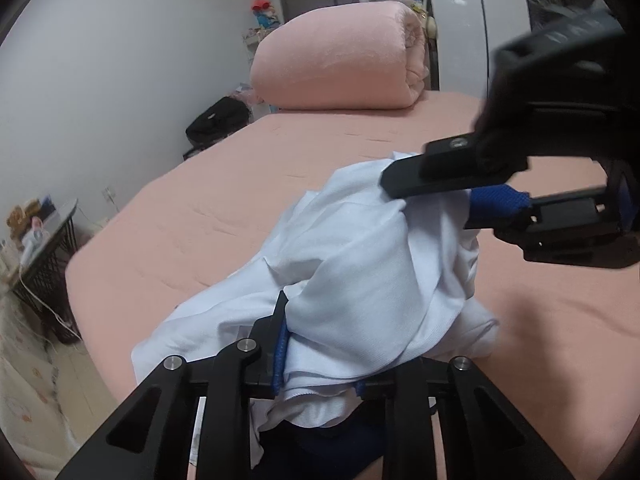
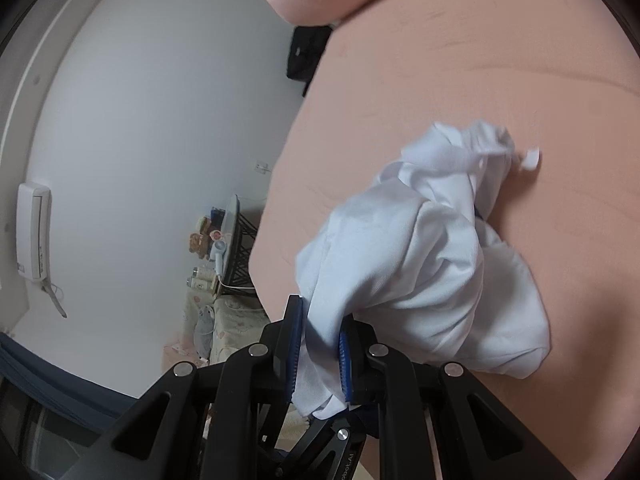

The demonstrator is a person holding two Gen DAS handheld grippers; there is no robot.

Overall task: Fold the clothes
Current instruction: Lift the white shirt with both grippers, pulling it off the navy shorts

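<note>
Two grippers, one garment: both of mine grip the same white cloth above the pink bed.
Far left, off the bed: a small side table (image 1: pixel 52 220) with clutter, and a black bag (image 1: pixel 218 120) against the wall; neither is involved.
Left gripper (image 1: pixel 320 364): narrow, my blue pads pinching a bunched white edge near the lens.
White garment (image 1: pixel 372 264): crumpled, gathered into a lump between my two grippers, its lower folds draped toward the bed (image 1: pixel 200 220); I cannot tell whether it is a shirt or something else, nor whether any part touches the sheet.
Right gripper (image 1: pixel 460 200): narrow as well, clamped on the far end of the cloth; its own view shows fabric squeezed between the pads.
Background: a rolled pink quilt (image 1: pixel 340 60) at the head of the bed, well apart from the work.
Step in hand: I judge this the pick-up before any fold; no crease is made.
Next move: probably draw my hands apart, spreading the cloth flat on the bed, with both grips firm so neither corner slips.
</note>
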